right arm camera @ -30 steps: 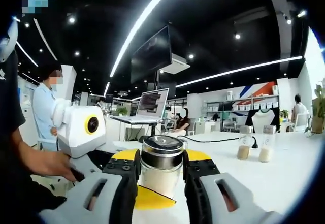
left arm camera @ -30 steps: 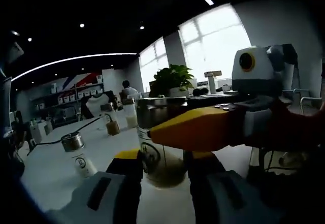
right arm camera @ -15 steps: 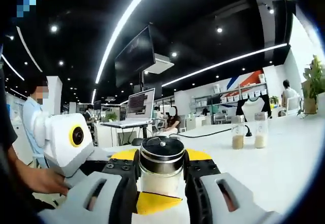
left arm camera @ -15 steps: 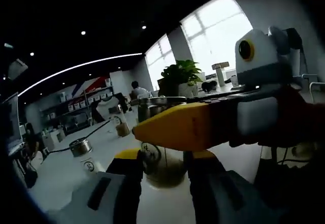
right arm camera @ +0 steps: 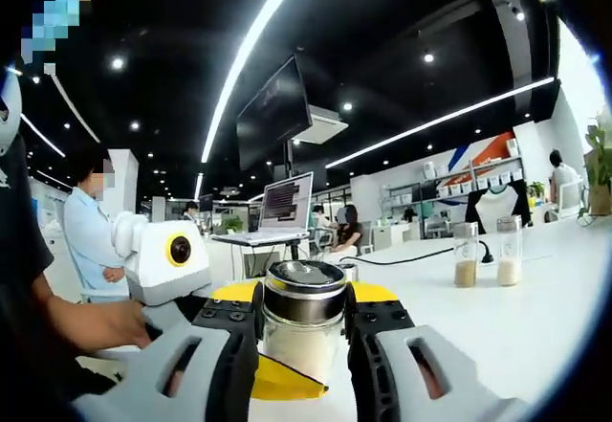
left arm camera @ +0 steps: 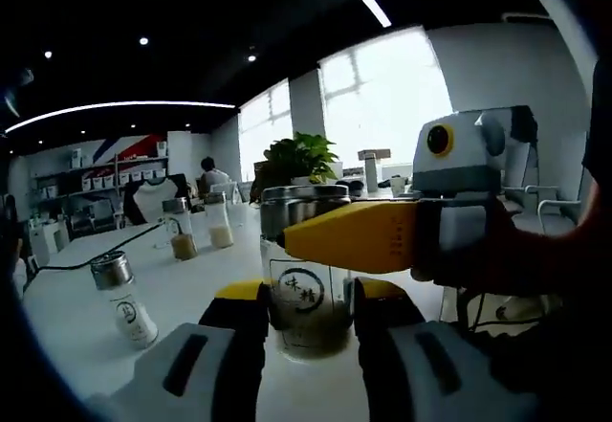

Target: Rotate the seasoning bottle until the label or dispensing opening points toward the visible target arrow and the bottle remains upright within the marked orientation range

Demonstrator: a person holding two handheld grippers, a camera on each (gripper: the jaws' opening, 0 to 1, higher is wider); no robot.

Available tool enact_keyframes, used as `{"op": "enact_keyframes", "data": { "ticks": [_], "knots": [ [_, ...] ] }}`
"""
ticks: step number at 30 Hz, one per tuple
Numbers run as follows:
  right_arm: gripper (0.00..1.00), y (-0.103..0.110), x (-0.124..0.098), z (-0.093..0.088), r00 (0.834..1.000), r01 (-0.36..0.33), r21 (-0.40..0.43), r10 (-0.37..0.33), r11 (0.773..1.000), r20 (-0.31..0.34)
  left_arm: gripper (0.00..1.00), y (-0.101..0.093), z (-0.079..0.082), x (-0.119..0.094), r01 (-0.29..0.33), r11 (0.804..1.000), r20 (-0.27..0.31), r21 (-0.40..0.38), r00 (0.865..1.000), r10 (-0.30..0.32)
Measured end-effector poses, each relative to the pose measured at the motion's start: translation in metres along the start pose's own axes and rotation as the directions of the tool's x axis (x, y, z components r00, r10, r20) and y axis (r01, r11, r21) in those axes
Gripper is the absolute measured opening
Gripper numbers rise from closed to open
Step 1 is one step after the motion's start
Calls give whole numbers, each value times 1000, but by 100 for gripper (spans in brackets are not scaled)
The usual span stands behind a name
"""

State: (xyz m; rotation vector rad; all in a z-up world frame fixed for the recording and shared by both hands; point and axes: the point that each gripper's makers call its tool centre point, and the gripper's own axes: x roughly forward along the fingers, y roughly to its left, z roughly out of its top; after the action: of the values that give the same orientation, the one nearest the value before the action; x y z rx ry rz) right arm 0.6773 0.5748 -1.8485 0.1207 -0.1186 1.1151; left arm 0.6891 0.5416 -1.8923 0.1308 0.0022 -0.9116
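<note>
The seasoning bottle, clear glass with a steel lid and a round dark logo facing the left gripper view, stands upright on the white table. My left gripper is shut on its lower body. The right gripper's yellow jaw crosses the bottle just under the lid, coming in from the right. In the right gripper view the same bottle sits between the jaws of my right gripper, which is shut on it near the lid. The left gripper's yellow jaw shows below it.
A small labelled bottle stands to the left, two more bottles farther back near a black cable and a plant. In the right gripper view: two bottles, a laptop, a standing person, a hand.
Both views have swung slightly with the hands. The bottle stays upright between both pairs of jaws, its logo still facing the left gripper view.
</note>
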Motion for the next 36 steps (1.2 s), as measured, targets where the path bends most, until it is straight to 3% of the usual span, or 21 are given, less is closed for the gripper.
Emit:
{"op": "enact_keyframes", "data": {
  "ticks": [6, 10, 12, 17, 21, 26, 29, 34, 36],
  "knots": [
    [32, 23, -5, 8, 992, -125, -42, 126, 991, 28, 38, -12, 6, -8, 113, 992, 31, -50, 993, -112],
    [32, 29, -6, 9, 985, -170, -12, 171, 985, 41, 39, -23, 9, -10, 186, 978, 64, -95, 981, -181],
    [32, 28, -6, 8, 984, -169, -9, 169, 986, 46, 39, -22, 8, -9, 182, 978, 67, -103, 982, -176],
    [32, 27, -3, 6, 988, -150, -30, 151, 988, 30, 38, -18, 5, -5, 130, 987, 35, -96, 991, -127],
    [32, 17, 2, 4, 997, -77, -66, 78, 995, 13, 38, 3, 2, -2, -35, 999, -8, 3, 999, 35],
    [32, 8, 6, 3, 999, -21, -24, 22, 999, 23, 38, 16, 1, 0, -159, 986, -24, 56, 987, 160],
    [32, 5, 7, 2, 1000, 6, -7, -5, 1000, 24, 38, 22, 1, 0, -230, 968, -21, 102, 972, 233],
    [32, 2, 9, 2, 999, 44, 5, -44, 999, 21, 38, 28, 2, 1, -308, 943, -12, 126, 950, 312],
    [32, 1, 10, 2, 998, 54, -2, -54, 999, 17, 38, 29, 1, 1, -310, 943, -14, 125, 949, 314]
  ]
}}
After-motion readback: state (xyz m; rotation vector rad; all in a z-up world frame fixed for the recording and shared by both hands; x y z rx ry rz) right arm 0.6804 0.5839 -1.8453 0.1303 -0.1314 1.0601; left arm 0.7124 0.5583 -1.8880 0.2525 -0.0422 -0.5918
